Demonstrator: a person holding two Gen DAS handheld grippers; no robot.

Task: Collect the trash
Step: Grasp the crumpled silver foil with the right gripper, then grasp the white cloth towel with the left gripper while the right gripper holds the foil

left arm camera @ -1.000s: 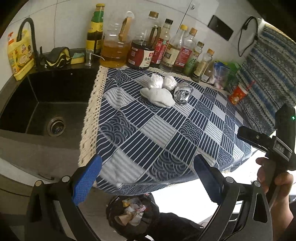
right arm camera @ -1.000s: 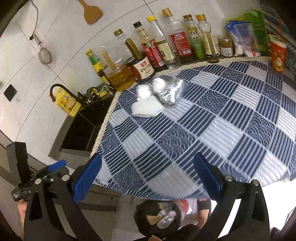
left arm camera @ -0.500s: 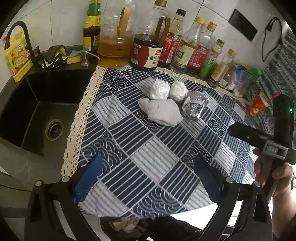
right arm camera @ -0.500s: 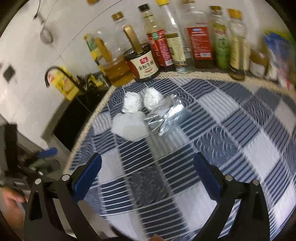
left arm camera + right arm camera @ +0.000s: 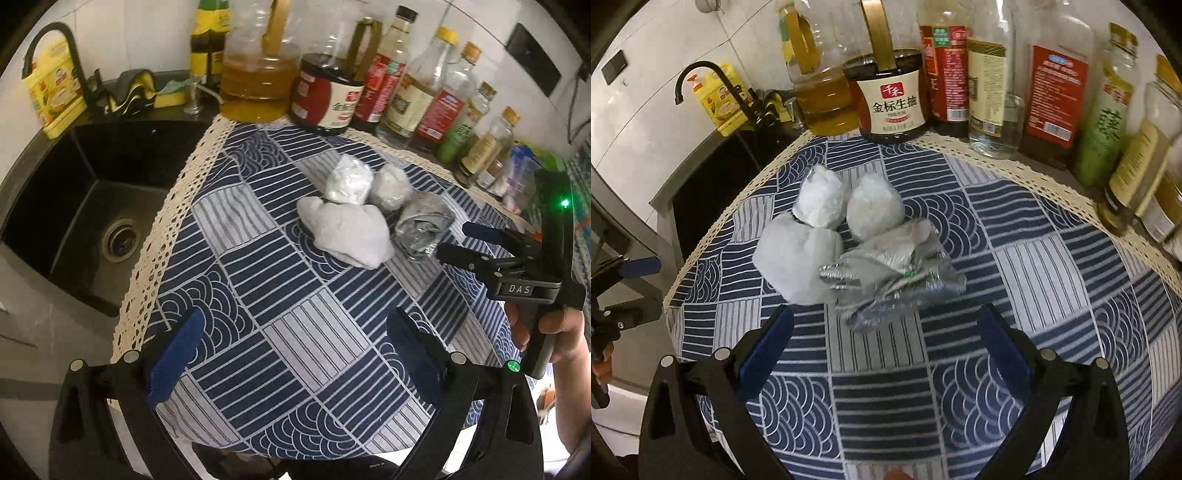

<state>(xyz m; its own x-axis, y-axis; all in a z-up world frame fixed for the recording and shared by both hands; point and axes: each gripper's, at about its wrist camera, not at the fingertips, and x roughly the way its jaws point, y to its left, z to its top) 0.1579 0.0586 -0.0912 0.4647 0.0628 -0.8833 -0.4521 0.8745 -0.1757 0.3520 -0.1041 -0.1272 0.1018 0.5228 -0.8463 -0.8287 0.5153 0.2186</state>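
Observation:
Four pieces of trash lie together on the blue patterned tablecloth [image 5: 280, 295]. They are a large crumpled white tissue [image 5: 347, 230] [image 5: 796, 258], two white wads [image 5: 349, 179] [image 5: 393, 186] [image 5: 822, 199] [image 5: 873, 206] and a crushed silver foil wrapper [image 5: 423, 227] [image 5: 890, 273]. My left gripper [image 5: 295, 354] hovers open over the cloth's near part, well short of the pile. My right gripper [image 5: 886, 347] is open with the foil wrapper just ahead of its fingers. In the left wrist view the right gripper [image 5: 454, 240] has its tips beside the foil.
A black sink [image 5: 74, 206] with a faucet [image 5: 48, 40] lies left of the cloth's lace edge. Several sauce and oil bottles [image 5: 894, 96] line the back wall. A yellow detergent bottle [image 5: 55, 96] and a sponge [image 5: 170, 98] sit behind the sink.
Both grippers have moved forward over the table toward the trash pile, the right one much closer to the foil. The floor bin has dropped out of view.

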